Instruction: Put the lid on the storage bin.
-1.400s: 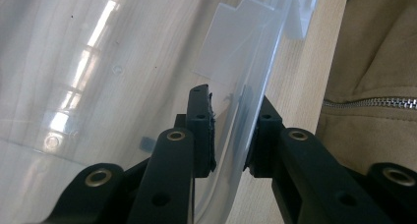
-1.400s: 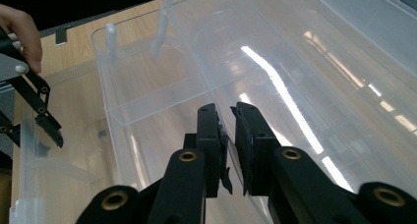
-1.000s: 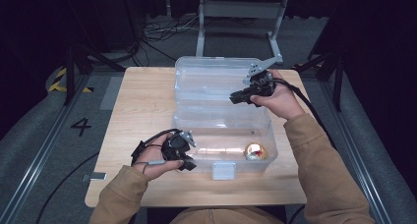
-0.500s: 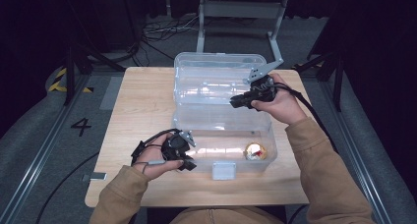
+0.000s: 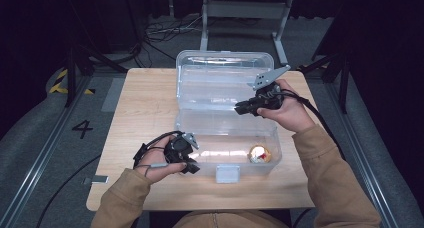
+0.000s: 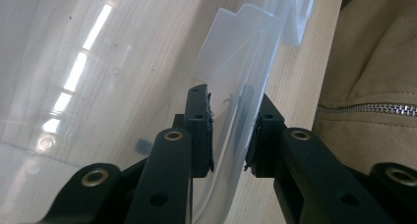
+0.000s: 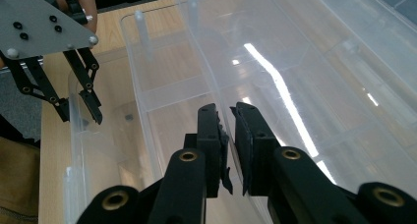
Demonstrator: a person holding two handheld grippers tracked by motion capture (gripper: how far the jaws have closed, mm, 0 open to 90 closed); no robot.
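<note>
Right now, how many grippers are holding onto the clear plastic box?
2. The left gripper clamps the clear box's near wall by the latch; the right gripper pinches the inner wall near the lid.

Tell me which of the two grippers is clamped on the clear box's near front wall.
The left gripper: it pinches the clear plastic box's near front wall. The right gripper grips the far rim by the open lid.

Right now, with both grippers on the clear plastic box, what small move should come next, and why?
Probably swing the lid forward and down: the right gripper pinches the lid's edge, while the left gripper straddles the box's front wall, steadying it.
</note>
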